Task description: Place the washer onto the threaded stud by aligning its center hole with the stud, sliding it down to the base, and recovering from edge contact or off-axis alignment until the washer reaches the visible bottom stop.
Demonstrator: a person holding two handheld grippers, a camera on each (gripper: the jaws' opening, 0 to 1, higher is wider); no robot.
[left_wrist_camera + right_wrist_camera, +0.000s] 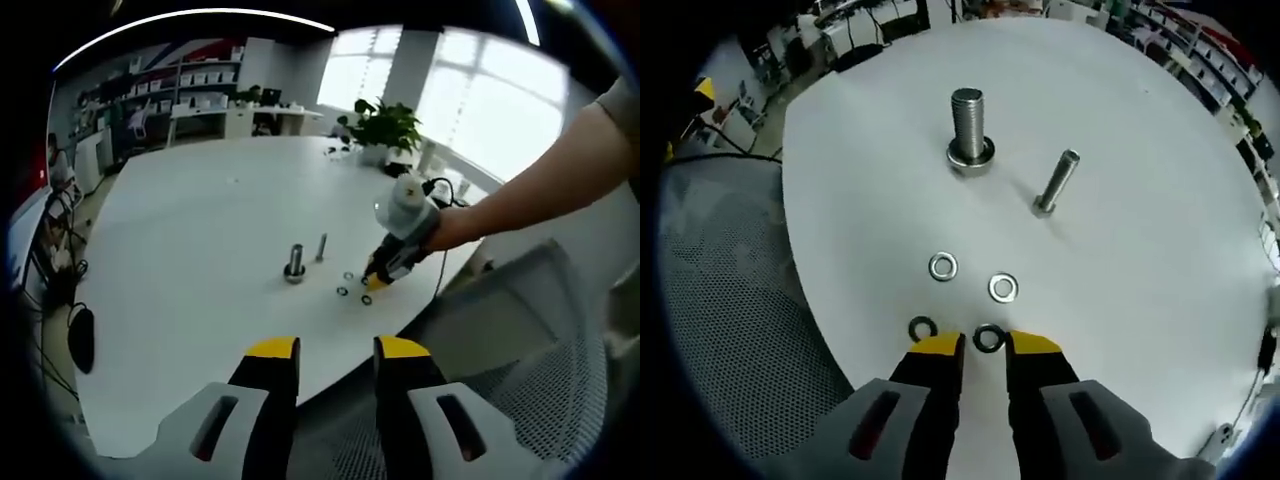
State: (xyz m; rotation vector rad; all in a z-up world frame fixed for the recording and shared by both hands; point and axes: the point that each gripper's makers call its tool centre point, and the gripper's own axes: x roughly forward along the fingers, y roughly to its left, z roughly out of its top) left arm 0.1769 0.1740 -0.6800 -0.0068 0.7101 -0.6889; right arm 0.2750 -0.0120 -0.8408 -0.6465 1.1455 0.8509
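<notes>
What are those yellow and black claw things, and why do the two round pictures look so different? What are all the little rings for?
Those claws are grabbing tools, and a person holds one in each hand. Each tool has a small camera that looks out along its two fingers, so each round picture comes from one tool.

In the left gripper view, the left gripper sits open, back from the white table, holding nothing. Further off you see the person's hand with the right gripper down near the rings.

The right gripper view is that tool's own close look. The right gripper is open, with a dark washer lying between its fingertips, not yet gripped. Nearby lie another dark washer and two shiny washers. Behind them stand a thick stud and a thin stud. A washer is meant to slide down over a stud.
</notes>
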